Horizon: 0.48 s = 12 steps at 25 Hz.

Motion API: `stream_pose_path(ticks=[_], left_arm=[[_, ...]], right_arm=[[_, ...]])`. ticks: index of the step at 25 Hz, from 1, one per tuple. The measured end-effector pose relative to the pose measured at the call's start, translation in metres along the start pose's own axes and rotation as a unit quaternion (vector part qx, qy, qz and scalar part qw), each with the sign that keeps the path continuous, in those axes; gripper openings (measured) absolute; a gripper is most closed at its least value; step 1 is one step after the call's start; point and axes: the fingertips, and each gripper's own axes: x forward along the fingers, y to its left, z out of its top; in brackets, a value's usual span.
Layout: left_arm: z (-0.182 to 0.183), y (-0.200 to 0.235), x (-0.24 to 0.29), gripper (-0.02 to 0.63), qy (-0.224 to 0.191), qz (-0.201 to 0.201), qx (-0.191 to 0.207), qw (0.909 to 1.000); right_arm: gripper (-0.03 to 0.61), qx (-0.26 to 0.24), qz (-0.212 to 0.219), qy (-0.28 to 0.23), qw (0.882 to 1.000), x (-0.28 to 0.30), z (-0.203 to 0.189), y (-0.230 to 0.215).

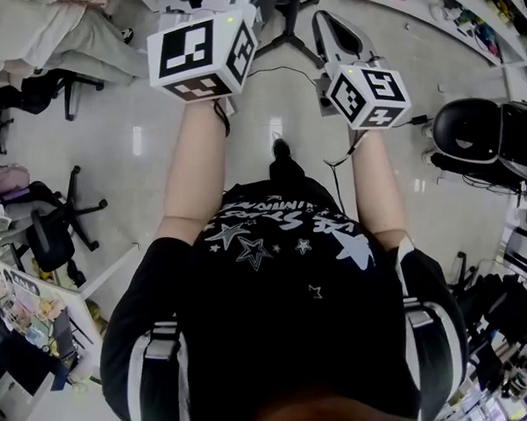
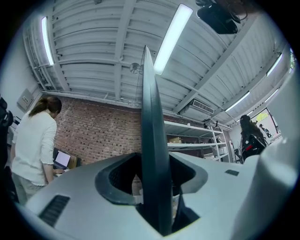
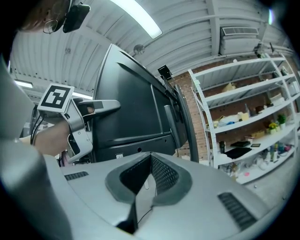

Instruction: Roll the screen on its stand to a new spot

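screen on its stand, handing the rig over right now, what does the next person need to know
Left gripper: jaws clamped on the side edge of the screen.
Right gripper: jaws together, nothing in them, pointed at the screen's back and apparently clear of it.
Screen: upright, near the white shelves by the brick wall.
Done: the left grip is taken. How far the screen has rolled can't be told from here.
Left: roll it to the new spot, probably steadying it with the right gripper, then let go.
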Motion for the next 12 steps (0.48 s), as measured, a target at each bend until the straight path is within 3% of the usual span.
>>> stream_pose_path(ticks=[12], left_arm=[[0.011,-0.013,-0.029,0.224,-0.011,-0.015,-0.005,0.9998]], right_arm=[[0.008,0.003,-0.031,-0.005,0.999,-0.054,-0.006,0.020]])
